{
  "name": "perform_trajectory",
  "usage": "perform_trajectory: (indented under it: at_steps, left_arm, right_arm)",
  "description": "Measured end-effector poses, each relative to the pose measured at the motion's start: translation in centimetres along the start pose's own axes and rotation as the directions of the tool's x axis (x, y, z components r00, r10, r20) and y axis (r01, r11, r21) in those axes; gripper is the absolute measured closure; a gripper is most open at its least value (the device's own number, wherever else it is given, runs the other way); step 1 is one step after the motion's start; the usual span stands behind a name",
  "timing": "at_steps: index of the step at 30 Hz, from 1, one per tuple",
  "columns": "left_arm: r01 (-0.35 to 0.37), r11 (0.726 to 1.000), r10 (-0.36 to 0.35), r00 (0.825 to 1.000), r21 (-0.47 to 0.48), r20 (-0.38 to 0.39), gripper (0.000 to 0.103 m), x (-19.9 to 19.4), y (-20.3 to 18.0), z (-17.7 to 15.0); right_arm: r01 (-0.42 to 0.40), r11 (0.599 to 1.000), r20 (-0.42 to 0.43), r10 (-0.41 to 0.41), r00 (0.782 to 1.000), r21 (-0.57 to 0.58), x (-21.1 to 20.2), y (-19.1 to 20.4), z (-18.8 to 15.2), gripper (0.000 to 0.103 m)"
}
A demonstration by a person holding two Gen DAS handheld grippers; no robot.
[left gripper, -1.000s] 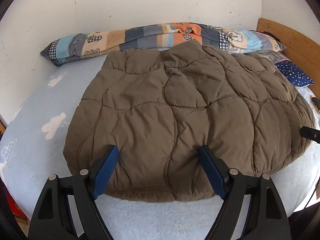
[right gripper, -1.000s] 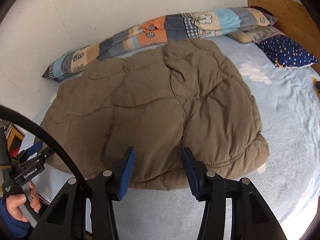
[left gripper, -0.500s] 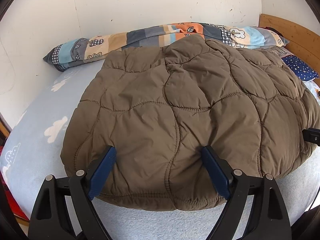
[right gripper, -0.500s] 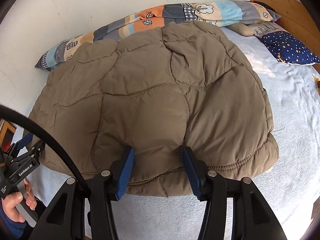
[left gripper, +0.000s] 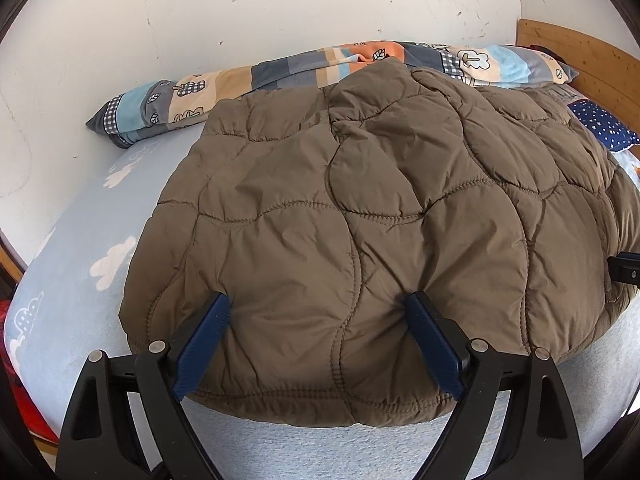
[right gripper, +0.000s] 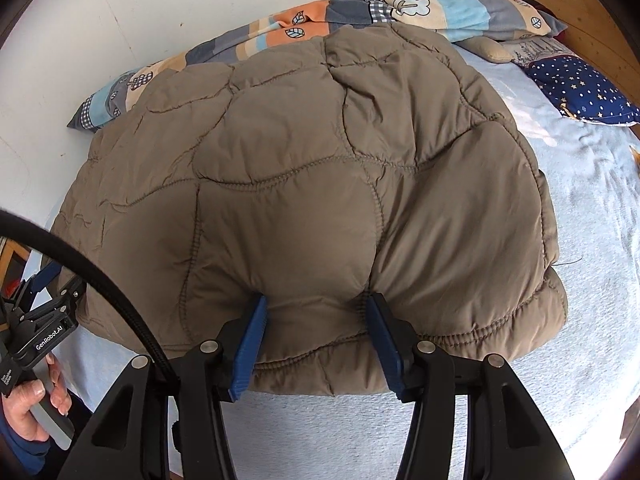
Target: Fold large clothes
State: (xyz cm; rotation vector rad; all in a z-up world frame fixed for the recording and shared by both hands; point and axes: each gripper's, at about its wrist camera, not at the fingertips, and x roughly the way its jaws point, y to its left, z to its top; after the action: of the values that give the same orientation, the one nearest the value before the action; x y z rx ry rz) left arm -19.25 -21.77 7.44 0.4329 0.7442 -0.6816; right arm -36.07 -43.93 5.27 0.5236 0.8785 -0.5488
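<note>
jacket (left gripper: 360,220): brown quilted puffer, lying flat on the blue cloud-print bed sheet (left gripper: 72,248); its far edge meets the striped patchwork bolster (left gripper: 208,92) along the wall.
long axis: runs across the bed, parallel to the bolster; near hem faces both grippers.
left gripper (left gripper: 316,344): over the near hem toward the jacket's left end, tilted down. Jaws wide and opening; padded fabric bulges between them, the blue pads (left gripper: 204,344) dent it at the sides, but I judge no real clamp.
right gripper (right gripper: 316,340): over the near hem toward the jacket's right end, close to the hem corner (right gripper: 552,308). Jaws at a middling gap, a puffed ridge of fabric squeezed up between the pads. Reads as a pinch, loose at best.
person's hand (right gripper: 36,412): seen low left in the right wrist view, blue sleeve, holding the left tool's handle.
key relation: jacket lies straight ahead of and below both claws; each has its own end of the hem, neither nearer.
pose: both point steeply down onto the hem.
next move, my guess: take the hem and carry it toward the bolster, halving the jacket.
risk: slick, thick padding may slip out.
</note>
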Motion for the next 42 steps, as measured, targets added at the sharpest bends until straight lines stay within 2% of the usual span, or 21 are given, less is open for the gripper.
perform_trajectory:
  at_steps: [11, 15, 18, 21, 27, 31, 33, 35, 38, 39, 42]
  left_arm:
    - [0.0, 1.0, 0.0, 1.0, -0.018, -0.008, 0.013, -0.5, 0.1, 0.4]
    - [0.029, 0.998, -0.03, 1.0, -0.052, -0.007, 0.013, -1.7, 0.8, 1.3]
    - [0.056, 0.993, -0.054, 0.998, -0.1, 0.029, 0.013, -2.8, 1.9, 3.1]
    - [0.066, 0.991, -0.06, 0.997, -0.117, 0.048, 0.013, -2.6, 2.6, 5.9]
    - [0.046, 0.995, -0.044, 0.999, -0.091, 0.019, 0.013, 1.9, 3.5, 13.0]
    - [0.009, 0.993, -0.014, 0.999, -0.12, -0.041, 0.013, 6.9, 4.1, 15.8]
    - [-0.003, 0.989, -0.011, 0.996, -0.15, -0.091, 0.013, 9.6, 4.7, 16.3]
    - [-0.024, 0.986, -0.005, 0.986, -0.167, -0.167, 0.013, 12.1, 5.2, 16.4]
    - [-0.001, 0.981, -0.049, 0.968, -0.195, -0.248, 0.013, 14.8, 5.7, 16.5]
    - [0.002, 0.981, -0.055, 0.961, -0.192, -0.272, 0.013, 15.5, 5.7, 16.7]
    - [0.027, 0.98, -0.092, 0.94, -0.197, -0.328, 0.01, 17.1, 6.0, 16.8]
  right_arm:
    - [0.002, 1.0, -0.004, -0.002, 1.0, -0.001, 0.0, 0.1, 0.3, 0.046]
    - [-0.01, 1.0, 0.002, 0.01, 1.0, 0.016, -1.0, 0.0, 0.8, 0.044]
    - [-0.06, 0.997, 0.065, 0.057, 0.996, 0.052, -3.2, -0.5, 1.8, 0.043]
    - [-0.052, 0.997, 0.147, 0.044, 0.988, 0.05, -5.0, -0.5, 3.7, 0.038]
    - [-0.082, 0.995, 0.233, 0.067, 0.97, 0.055, -5.6, -0.7, 10.6, 0.031]
    - [-0.051, 0.996, 0.23, 0.034, 0.973, 0.071, -3.1, -1.7, 14.9, 0.03]
    - [-0.052, 0.994, 0.199, 0.031, 0.979, 0.099, -0.5, -2.7, 16.6, 0.03]
    - [-0.034, 0.993, 0.173, 0.014, 0.985, 0.111, 1.3, -3.5, 17.6, 0.03]
    - [-0.005, 0.992, 0.118, -0.009, 0.993, 0.124, 4.4, -4.4, 18.8, 0.031]
    - [0.005, 0.99, 0.065, -0.014, 0.998, 0.142, 5.9, -4.8, 19.0, 0.031]
    - [0.002, 0.985, -0.017, 0.001, 1.0, 0.172, 8.8, -5.7, 19.2, 0.031]
